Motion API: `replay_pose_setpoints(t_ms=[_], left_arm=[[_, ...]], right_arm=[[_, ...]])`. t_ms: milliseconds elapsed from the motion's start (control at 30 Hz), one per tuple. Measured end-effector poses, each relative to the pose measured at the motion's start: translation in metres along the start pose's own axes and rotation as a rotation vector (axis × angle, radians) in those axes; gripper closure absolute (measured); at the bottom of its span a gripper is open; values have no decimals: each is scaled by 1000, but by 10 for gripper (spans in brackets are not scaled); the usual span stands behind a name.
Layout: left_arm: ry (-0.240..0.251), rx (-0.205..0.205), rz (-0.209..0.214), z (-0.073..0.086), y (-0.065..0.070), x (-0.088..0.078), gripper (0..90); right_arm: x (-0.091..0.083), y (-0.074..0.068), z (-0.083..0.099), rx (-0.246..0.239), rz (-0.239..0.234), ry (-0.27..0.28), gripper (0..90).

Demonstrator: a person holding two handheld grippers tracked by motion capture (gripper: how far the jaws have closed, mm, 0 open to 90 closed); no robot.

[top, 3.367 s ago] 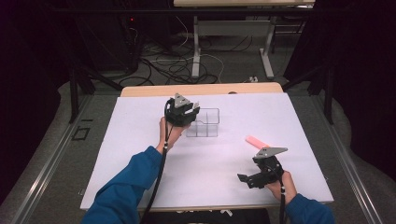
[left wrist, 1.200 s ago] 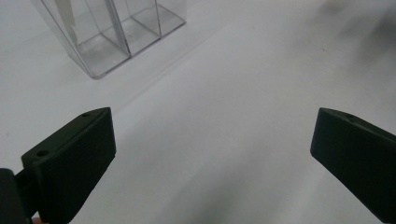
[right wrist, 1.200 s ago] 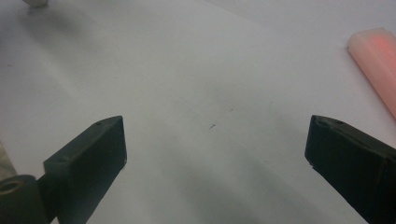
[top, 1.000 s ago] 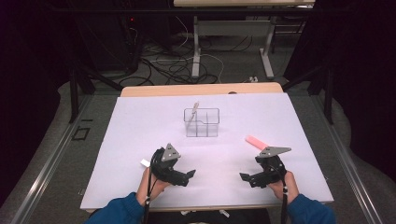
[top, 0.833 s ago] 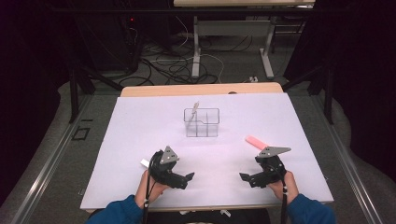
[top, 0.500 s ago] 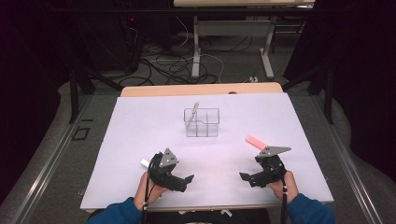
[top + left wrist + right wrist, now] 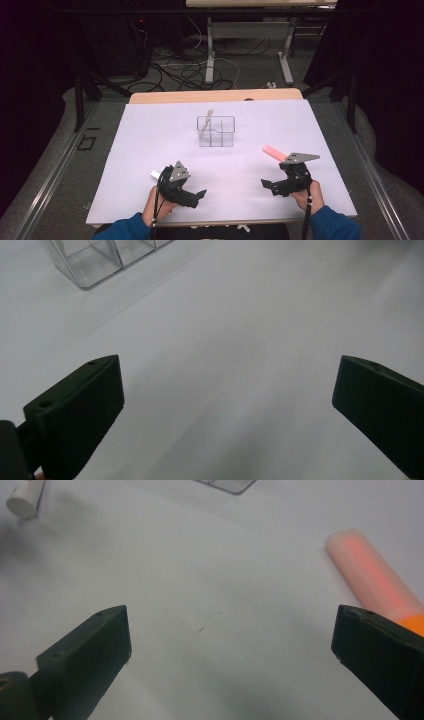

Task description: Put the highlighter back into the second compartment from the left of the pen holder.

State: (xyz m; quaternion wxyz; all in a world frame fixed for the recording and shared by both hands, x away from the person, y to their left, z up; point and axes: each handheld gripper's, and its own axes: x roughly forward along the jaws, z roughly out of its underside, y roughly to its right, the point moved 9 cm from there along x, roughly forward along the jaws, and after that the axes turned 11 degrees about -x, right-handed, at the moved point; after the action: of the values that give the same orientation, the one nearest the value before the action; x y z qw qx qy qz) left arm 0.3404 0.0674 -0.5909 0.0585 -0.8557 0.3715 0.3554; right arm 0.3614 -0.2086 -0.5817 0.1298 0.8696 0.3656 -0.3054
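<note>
A pink-and-orange marker [image 7: 274, 152] and a clear plastic organizer [image 7: 215, 131] sit on the white table [image 7: 150, 145].

White table [image 7: 150, 150] w/ clear organizer [image 7: 216, 131], pink marker [image 7: 274, 152], white cap [image 7: 155, 174].

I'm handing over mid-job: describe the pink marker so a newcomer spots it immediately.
Start at the white table cover and find the clear plastic divided organiser box near its middle. Look from there toward the person's right gripper: the pink, stubby cylindrical highlighter marker lies flat just beyond it. It is the only brightly coloured item; the white cylindrical piece by the left gripper is pale and smaller.
</note>
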Motion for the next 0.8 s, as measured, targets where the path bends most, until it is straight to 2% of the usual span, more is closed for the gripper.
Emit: replay_pose_setpoints(t_ms=[200,267,367,467,600,800], left_arm=[[-3,17,6,-2,-1,-3,1],[6,-2,3,-2,-1,-3,1],[16,-4,2,-3,-2,-1,2],[-7,8,6,-1,-2,-1,1],[3,14,1,-2,-2,0,1],[-18,10,3,0,-2,0,1]], right_arm=[[-8,16,-5,45,44,41,10],[-10,24,-8,50,68,54,14],[-12,31,-11,58,85,60,24],[-10,38,-13,52,101,63,40],[-8,46,-16,55,112,69,139],[-2,63,-20,77,153,67,281]])
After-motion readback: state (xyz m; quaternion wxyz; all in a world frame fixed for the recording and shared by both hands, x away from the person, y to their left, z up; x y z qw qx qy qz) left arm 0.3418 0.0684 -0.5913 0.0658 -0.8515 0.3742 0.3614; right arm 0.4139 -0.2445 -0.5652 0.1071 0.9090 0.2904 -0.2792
